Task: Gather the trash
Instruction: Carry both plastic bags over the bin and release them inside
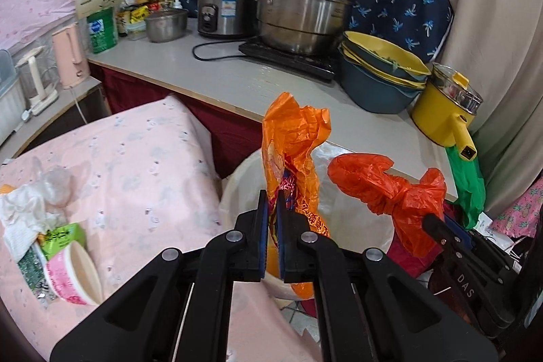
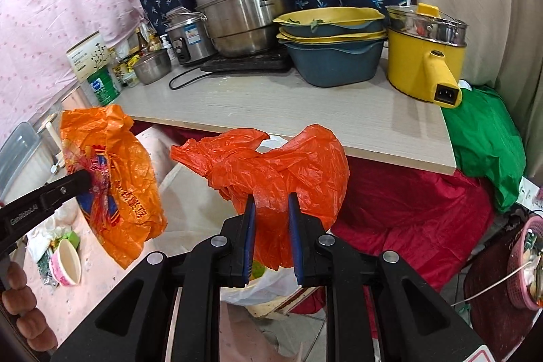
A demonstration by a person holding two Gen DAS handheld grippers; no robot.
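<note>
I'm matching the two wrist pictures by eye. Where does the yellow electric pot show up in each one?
Left wrist view: the yellow pot stands at the right edge of the counter, right of the stacked bowls.
Right wrist view: the yellow pot is upper right, again just right of the stacked bowls.
Shared landmark: the big steel pot under a purple cloth.

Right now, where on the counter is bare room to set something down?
The counter is bare along its front edge, from the green packet across to the yellow electric pot. The back is crowded: bottles, small steel bowl, rice cooker, steamer pot, stacked basins.
</note>
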